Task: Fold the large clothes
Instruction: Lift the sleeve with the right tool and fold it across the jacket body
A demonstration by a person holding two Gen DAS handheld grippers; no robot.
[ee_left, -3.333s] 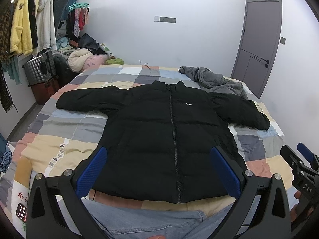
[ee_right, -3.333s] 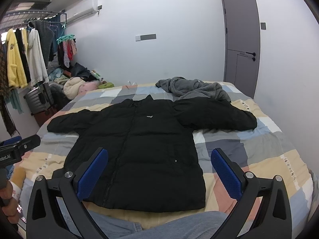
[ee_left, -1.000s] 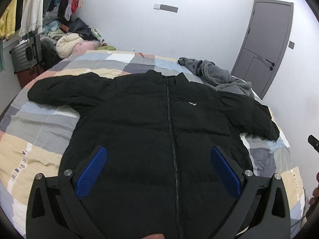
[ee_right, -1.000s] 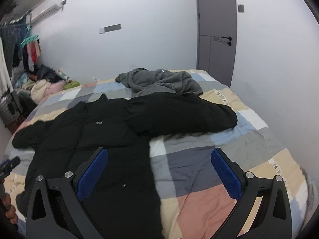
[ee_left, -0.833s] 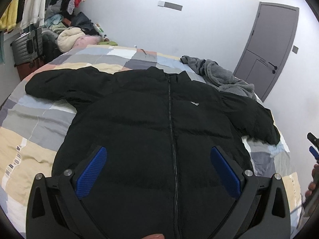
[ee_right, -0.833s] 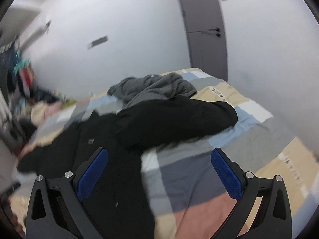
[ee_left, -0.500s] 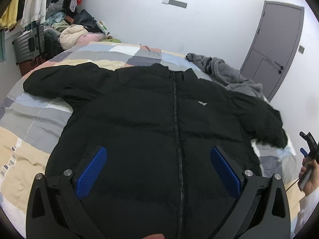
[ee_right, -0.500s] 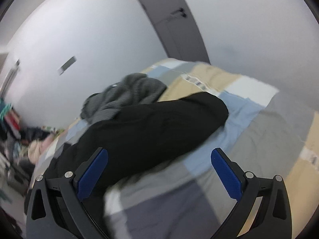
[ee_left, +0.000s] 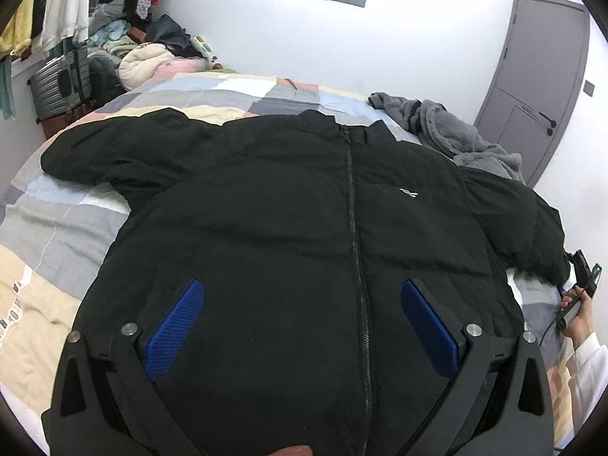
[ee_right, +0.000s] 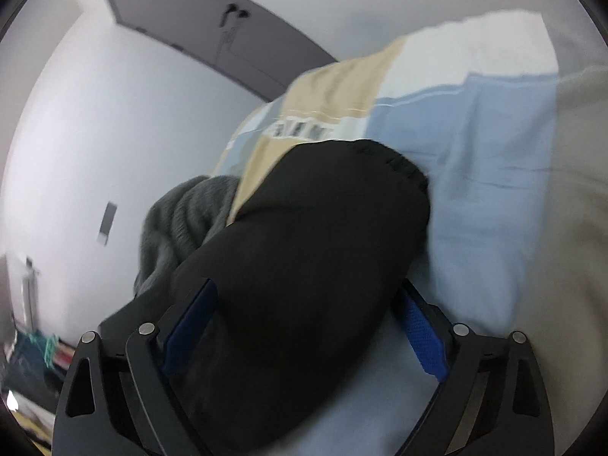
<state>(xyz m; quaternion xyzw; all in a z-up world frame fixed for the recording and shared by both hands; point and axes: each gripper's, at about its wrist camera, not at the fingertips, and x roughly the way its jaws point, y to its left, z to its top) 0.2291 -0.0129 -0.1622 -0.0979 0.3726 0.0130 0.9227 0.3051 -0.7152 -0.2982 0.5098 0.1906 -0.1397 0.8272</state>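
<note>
A black puffer jacket (ee_left: 296,205) lies flat and zipped on the patchwork bed cover (ee_left: 49,220), sleeves spread out. My left gripper (ee_left: 300,323) is open and hovers above the jacket's lower front. My right gripper (ee_right: 304,323) is open, its blue pads on either side of the jacket's right sleeve (ee_right: 304,250) near the cuff (ee_right: 402,167). In the left wrist view the right gripper (ee_left: 577,285) shows at the far right, at the sleeve end.
A grey fleece garment (ee_left: 448,133) lies crumpled on the bed beyond the jacket's right shoulder. A suitcase (ee_left: 60,83), a pile of clothes and a hanging rail stand at the left. A grey door (ee_left: 539,76) is at the right.
My right gripper has swung right and dropped close onto the right sleeve, which now lies between its pads. My left gripper has moved forward over the jacket's front.
</note>
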